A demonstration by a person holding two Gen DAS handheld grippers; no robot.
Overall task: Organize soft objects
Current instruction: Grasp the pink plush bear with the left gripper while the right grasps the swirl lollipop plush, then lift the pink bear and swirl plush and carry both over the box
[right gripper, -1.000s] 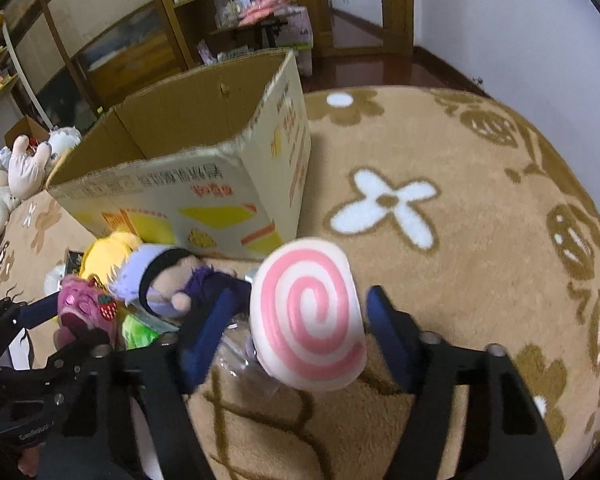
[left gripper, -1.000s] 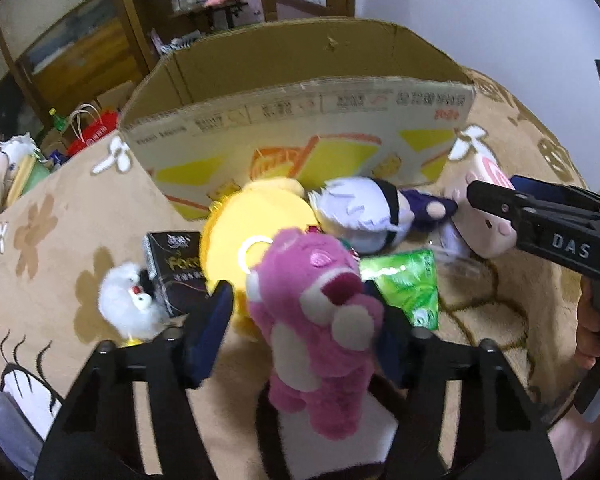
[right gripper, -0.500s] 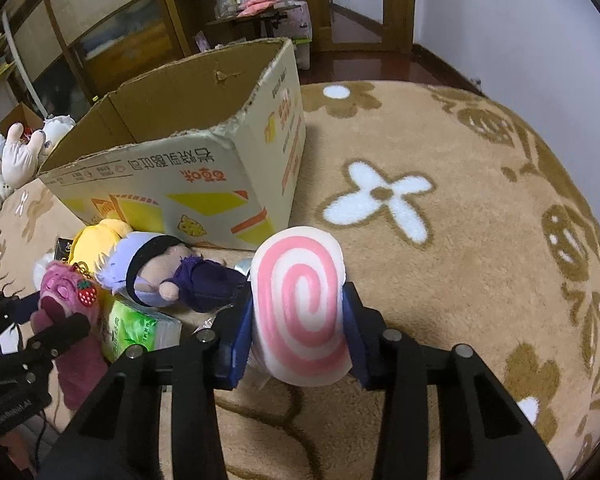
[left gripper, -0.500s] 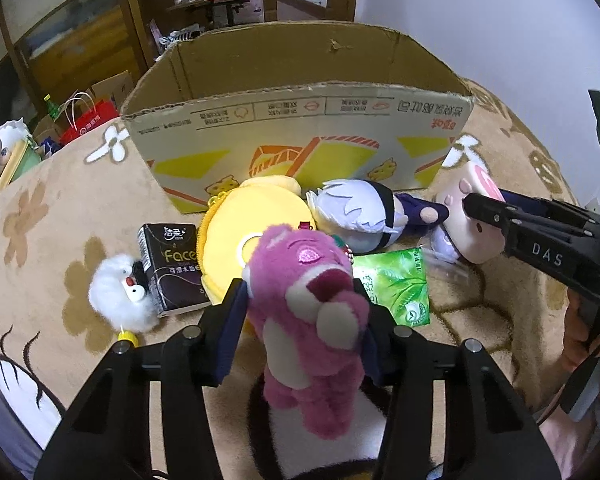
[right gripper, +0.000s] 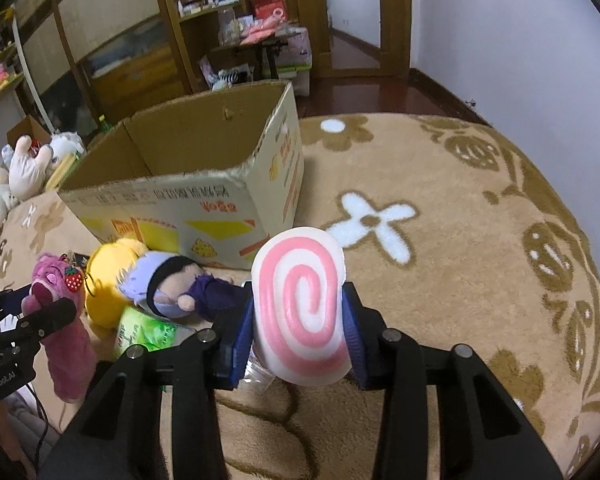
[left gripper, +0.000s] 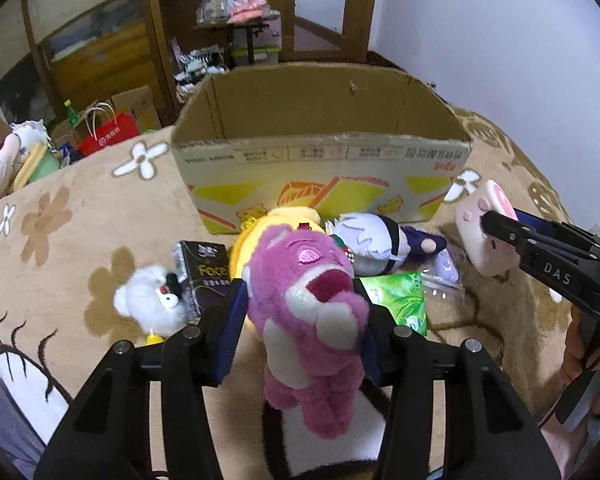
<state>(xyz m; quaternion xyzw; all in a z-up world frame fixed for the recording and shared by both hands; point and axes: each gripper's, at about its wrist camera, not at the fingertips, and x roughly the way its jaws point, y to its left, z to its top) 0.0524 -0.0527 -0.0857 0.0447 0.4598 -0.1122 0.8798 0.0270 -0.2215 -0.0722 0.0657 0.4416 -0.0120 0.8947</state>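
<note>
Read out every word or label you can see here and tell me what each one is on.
"DAS": on the right gripper.
"Face": on the black packet; its smaller print is unreadable.
"CanRobot.AI", roughly, since it is small: on the left gripper.
Printing on the cardboard box: upside down, too small to read.
Green packet: lettering unreadable.

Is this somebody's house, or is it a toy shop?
Most likely a room in a home: a flower-patterned rug on the floor, wooden shelves crowded with household bits, and plush toys piled by an open cardboard box.
</note>
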